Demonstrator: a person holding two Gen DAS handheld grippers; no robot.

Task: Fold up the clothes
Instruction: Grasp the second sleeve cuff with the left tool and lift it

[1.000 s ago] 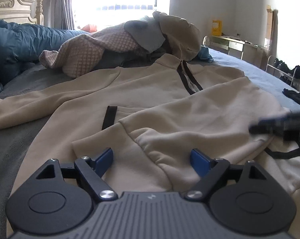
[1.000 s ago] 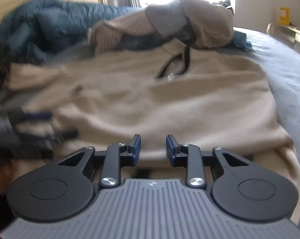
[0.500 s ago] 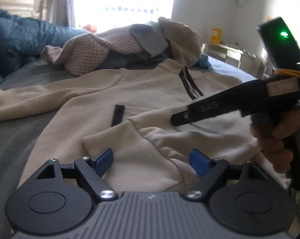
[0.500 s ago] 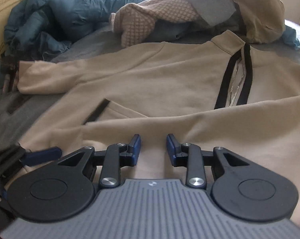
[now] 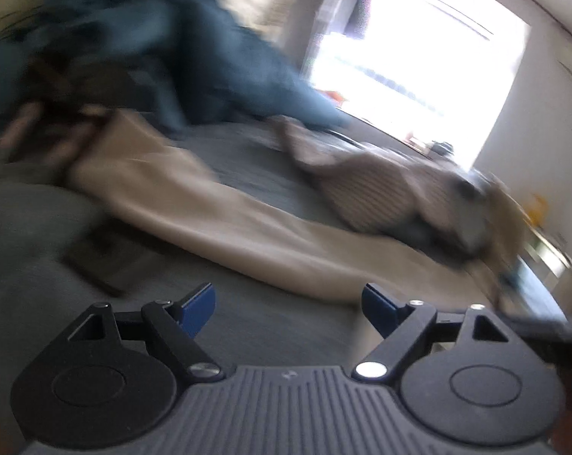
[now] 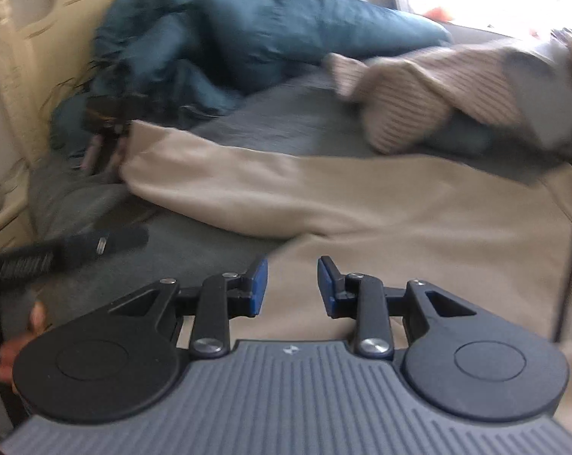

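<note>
**Both grippers swing to the sleeve**

Left gripper has swept off the cream sweatshirt's body, jaws wide, empty. Right gripper follows, jaws narrowly parted. The sleeve lies outstretched toward the blue duvet, probably the next fold.

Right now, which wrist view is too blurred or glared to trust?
Left wrist view: heavy motion smear, window blown out white, beige sleeve only soft. Right wrist view: milder blur, sleeve and blue duvet readable, glare only top right.
</note>
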